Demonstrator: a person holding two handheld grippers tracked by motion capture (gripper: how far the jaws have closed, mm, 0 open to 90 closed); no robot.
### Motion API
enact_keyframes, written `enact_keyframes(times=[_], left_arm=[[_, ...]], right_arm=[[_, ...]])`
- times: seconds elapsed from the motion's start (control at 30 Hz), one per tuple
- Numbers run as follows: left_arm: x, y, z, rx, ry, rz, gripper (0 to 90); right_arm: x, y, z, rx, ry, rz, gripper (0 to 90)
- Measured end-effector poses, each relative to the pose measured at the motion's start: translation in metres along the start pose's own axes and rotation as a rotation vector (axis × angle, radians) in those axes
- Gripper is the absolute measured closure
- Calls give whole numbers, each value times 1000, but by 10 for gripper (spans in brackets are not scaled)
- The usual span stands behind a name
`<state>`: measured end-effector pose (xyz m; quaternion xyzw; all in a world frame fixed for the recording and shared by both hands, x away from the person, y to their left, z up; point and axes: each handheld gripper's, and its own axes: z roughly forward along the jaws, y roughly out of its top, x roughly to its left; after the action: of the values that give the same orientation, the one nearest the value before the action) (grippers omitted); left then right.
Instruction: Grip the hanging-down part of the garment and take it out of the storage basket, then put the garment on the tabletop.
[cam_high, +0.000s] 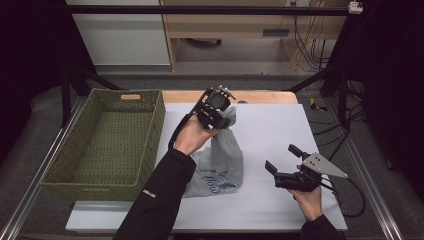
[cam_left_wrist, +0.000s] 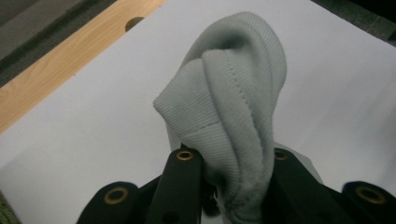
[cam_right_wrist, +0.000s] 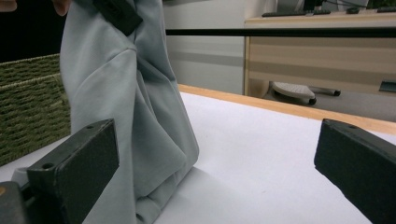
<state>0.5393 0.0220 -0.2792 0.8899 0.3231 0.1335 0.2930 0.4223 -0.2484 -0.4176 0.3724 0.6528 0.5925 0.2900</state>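
The left gripper (cam_high: 218, 111) is clamped on a light grey garment (cam_high: 220, 165), its two black jaws pinching a ribbed, stitched hem that bunches up and pokes out beyond the jaw tips in the left gripper view (cam_left_wrist: 229, 107). Held up off the white table surface (cam_high: 280, 130), the garment hangs down from the jaws, and its lower end rests crumpled on the surface beneath and toward the person, where blue lettering shows. To the left of this gripper stands a green woven basket (cam_high: 150, 125), just beside the hanging cloth.

The right gripper (cam_high: 282, 165) is held low, its jaws wide apart with nothing between them. In the right gripper view the garment (cam_right_wrist: 126, 112) hangs ahead, nearest the left jaw, the basket (cam_right_wrist: 28, 107) behind it.
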Motion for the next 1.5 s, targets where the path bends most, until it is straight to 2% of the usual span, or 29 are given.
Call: enact_keyframes(times=[0.1, 0.13, 0.17, 0.2, 0.23, 0.27, 0.3, 0.4, 0.47, 0.5, 0.57, 0.63, 0.77, 0.83, 0.9, 1.03, 1.3, 1.43, 1.5], left_arm=[[-3, -7, 4, 5, -11, 7, 779], [-3, -10, 5, 8, -7, 19, 738], [-4, -13, 6, 7, -11, 16, 709], [-5, -15, 7, 4, -15, 11, 685], [-5, -17, 8, 2, -15, 16, 650], [-5, -19, 8, 3, -18, 18, 615], [-6, -21, 9, -3, -19, 10, 574], [-7, -26, 6, -55, -35, -6, 469], [-9, -29, 3, -104, -13, -4, 370], [-11, -31, 1, -132, -2, 1, 312], [-12, -33, -5, -148, 15, 21, 237], [-13, -37, -11, -193, 23, 10, 172], [-15, -46, -21, -288, 24, -4, 105], [-16, -50, -24, -311, 23, -4, 62], [-16, -55, -28, -336, 20, -6, 46], [-17, -73, -28, -397, -1, -20, 42], [-16, -125, -10, -531, -38, -86, 44], [-18, -151, -4, -577, -10, -100, 43], [-17, -163, -4, -580, -7, -116, 44]], right_arm=[[-1, -1, -1, 4, -3, -5, 4], [-4, -2, -1, 8, -1, -30, 5], [-5, -3, -2, 8, -3, -17, 5], [-4, -3, -2, 7, 2, 17, 4], [-4, -4, -4, 20, 0, 24, 4], [-6, -5, -4, 16, -4, 3, 4], [-6, -5, -4, 17, -2, 7, 4], [-8, -6, -5, 14, 2, -13, 4], [-6, -6, -6, 21, 0, 18, 4], [-7, -7, -6, 18, 4, 6, 4], [-7, -7, -7, 18, 6, 18, 4], [-8, -7, -8, 19, 11, 17, 4], [-10, -6, -10, 7, 9, 31, 4], [-11, -7, -10, 13, 17, 30, 4], [-12, -7, -10, 15, 18, 21, 4], [-11, -7, -9, 18, 15, 35, 4], [-12, -7, -10, 12, 13, 38, 4], [-12, -7, -10, 13, 15, 40, 4], [-12, -8, -9, 7, 18, 26, 4]])
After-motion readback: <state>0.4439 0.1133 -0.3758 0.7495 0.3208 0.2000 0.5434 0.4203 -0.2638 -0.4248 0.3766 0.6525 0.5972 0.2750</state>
